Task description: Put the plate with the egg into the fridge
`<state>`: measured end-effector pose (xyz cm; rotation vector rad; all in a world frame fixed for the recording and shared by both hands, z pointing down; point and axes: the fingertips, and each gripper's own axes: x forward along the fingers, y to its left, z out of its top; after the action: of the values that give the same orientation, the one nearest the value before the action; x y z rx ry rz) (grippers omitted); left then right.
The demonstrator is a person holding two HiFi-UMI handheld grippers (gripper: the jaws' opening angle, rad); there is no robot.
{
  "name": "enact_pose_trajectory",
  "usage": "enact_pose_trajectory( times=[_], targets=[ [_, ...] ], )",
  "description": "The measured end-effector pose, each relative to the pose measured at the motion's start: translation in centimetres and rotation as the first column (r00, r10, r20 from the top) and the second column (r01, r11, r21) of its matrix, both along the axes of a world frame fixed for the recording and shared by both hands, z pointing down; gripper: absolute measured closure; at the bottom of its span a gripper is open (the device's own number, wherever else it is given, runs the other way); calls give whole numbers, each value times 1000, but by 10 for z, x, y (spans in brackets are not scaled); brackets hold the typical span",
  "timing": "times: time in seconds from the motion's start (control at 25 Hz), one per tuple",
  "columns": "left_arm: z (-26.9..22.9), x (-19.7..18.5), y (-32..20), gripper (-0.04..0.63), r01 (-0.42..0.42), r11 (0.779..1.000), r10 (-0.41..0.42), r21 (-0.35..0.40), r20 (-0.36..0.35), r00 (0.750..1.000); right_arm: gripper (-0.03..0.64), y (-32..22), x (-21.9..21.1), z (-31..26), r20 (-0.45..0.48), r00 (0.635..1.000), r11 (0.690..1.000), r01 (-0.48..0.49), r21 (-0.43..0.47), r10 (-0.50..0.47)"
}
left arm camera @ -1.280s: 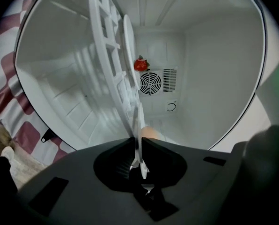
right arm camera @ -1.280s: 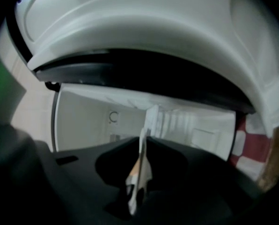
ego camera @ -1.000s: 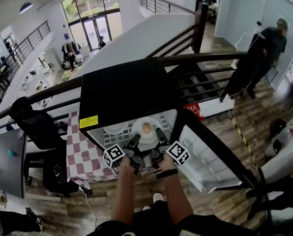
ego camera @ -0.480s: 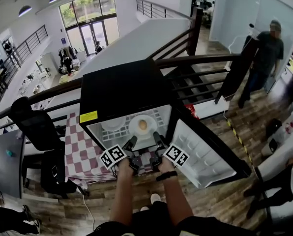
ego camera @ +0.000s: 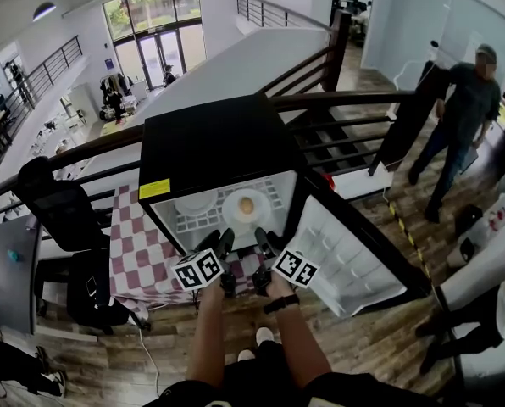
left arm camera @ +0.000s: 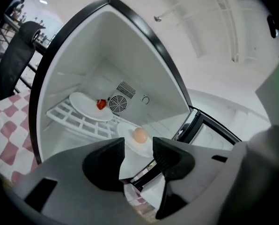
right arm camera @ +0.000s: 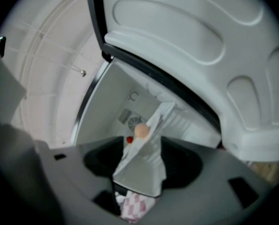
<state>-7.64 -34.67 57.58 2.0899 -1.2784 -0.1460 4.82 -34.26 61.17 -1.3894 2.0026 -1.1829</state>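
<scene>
A: Where's the plate (ego camera: pixel 234 214)?
B: Inside the fridge (ego camera: pixel 214 142), on the white wire shelf (left arm camera: pixel 71 120), right side. Round, smooth, white. The egg (ego camera: pixel 246 203) sits on it, tan, matte, approx. centre.
A: Tongs?
B: On the left gripper (left arm camera: pixel 138 151), jaws apart, nothing betw. them, not touching the plate. On the right gripper (right arm camera: pixel 142 165), same: jaws apart, empty, only fridge interior thru the gap. Both just outside the opening, side by side.
A: Fridge build?
B: Boxy, black top, white moulded plastic inside. Its door (ego camera: pixel 346 257) stands open to the right, white liner w/ rounded bins.
A: Anything else in there?
B: A 2nd plate (left arm camera: pixel 85 108), left of the egg plate, apart from it. Head view shows it plain white. Left gripper view adds a small red item (left arm camera: pixel 101 104) on it, can't tell what. That view also picks up a round fan grille (left arm camera: pixel 117 103) on the back wall, which head view doesn't.
A: Right gripper view?
B: Blurry. Egg and red spot visible, plates hard to make out. Door liner fills upper right.
A: Under the fridge?
B: Red-white checked cloth (ego camera: pixel 138 248), clearest in head view.
</scene>
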Motion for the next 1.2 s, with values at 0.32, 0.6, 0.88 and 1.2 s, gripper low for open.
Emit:
enact_pose_trajectory(
  times=[0.32,0.6,0.88,1.2],
  targets=[
    [-17,1,10,394,-40,979,-6,199,223,975,359,10,-14,15,78,997,999,21,-27,-19],
    [-32,-10,10,405,-44,945,-71,323,336,939,456,4,-35,14,232,972,999,35,-11,-31],
    [-37,-21,8,417,-29,934,-108,357,359,927,497,-10,-43,23,422,907,999,0,-52,22],
    [-37,-21,-2,420,-36,933,-102,358,357,928,574,-27,-38,16,418,905,996,-52,-67,76]
  ],
)
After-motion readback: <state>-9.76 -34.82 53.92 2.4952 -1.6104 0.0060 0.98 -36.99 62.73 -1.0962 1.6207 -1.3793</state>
